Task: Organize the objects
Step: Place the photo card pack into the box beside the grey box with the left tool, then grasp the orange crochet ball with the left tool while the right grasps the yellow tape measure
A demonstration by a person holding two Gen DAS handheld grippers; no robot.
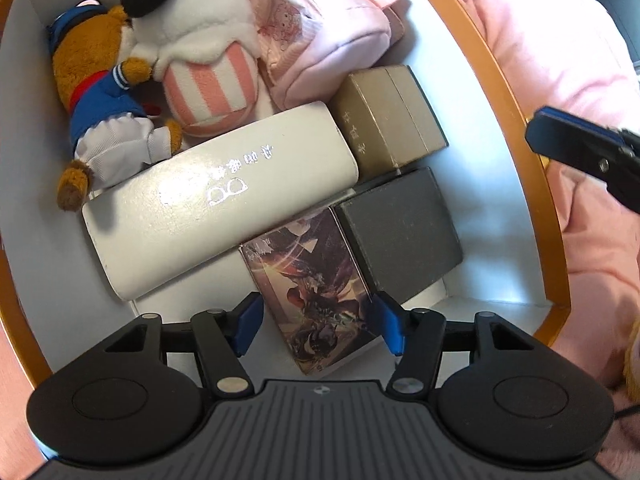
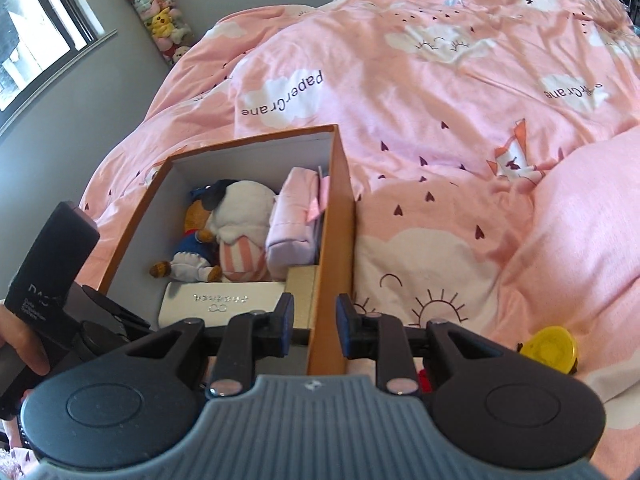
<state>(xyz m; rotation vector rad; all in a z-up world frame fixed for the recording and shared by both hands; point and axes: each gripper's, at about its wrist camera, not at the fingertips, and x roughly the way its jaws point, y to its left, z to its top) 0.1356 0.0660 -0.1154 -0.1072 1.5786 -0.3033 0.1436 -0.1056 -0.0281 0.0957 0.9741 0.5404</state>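
Observation:
An orange box [image 1: 516,128] with a white inside sits on the bed. In it lie a brown bear plush [image 1: 96,92], a white striped plush [image 1: 204,60], a pink pouch [image 1: 320,28], a gold box [image 1: 392,120], a grey box [image 1: 400,224], a white glasses case [image 1: 216,200] and an illustrated card box [image 1: 316,280]. My left gripper [image 1: 319,322] points down into the orange box [image 2: 332,216]; the card box sits between its fingers, with a small gap at the left pad. My right gripper [image 2: 315,320] hovers over the box's right wall, jaws slightly apart and empty.
Pink bedding [image 2: 440,100] surrounds the box, with a pink pillow [image 2: 580,240] at the right. A yellow toy [image 2: 552,350] lies on the bed near my right gripper. A hand [image 2: 20,344] holds the left gripper's handle. A window and a tube of plushes [image 2: 160,12] stand far left.

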